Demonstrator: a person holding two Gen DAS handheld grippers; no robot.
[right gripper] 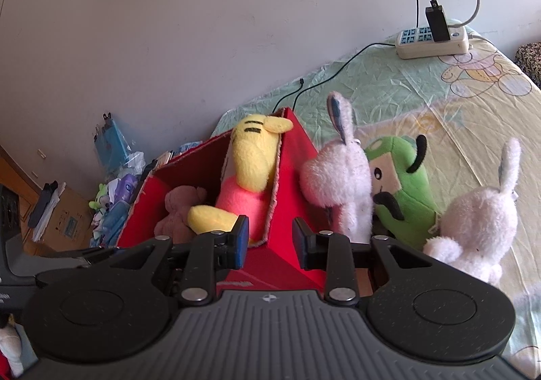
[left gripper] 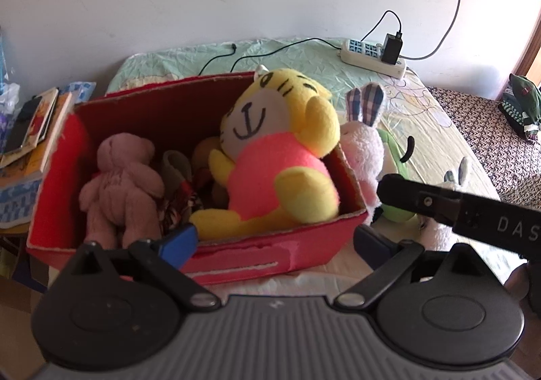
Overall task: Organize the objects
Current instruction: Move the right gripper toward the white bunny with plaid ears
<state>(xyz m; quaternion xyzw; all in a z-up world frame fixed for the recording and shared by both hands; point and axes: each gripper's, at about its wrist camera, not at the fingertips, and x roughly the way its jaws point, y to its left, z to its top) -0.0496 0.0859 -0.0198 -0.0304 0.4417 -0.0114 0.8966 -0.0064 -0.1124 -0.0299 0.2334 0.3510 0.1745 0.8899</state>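
1. The red box [left gripper: 304, 238] sits on the bed [left gripper: 422, 143], filling the middle of the left wrist view, its open top toward the wall.
2. Inside it, the yellow tiger plush [left gripper: 280, 150] in a pink shirt lies on its back along the right side of the box, its head against the far rim.
3. In the left half of the box lies a dusty pink teddy bear [left gripper: 125, 183], with a few smaller toys wedged between it and the tiger.
4. Just outside the box's right wall stands a pink rabbit plush [right gripper: 338, 177] with checked ears, touching the cardboard.
5. Beside the rabbit, further right in the right wrist view, is a green plush [right gripper: 402, 187], and at the right edge a white rabbit plush [right gripper: 476, 227].
6. The left tongs [left gripper: 275, 241] stand wide apart in front of the box's near wall, with nothing between them.
7. The right tongs [right gripper: 270, 241] are narrowly apart over the box's near corner, gripping nothing.
8. A white power strip [left gripper: 372, 57] with a black charger plugged in lies on the bed near the wall, upper right.
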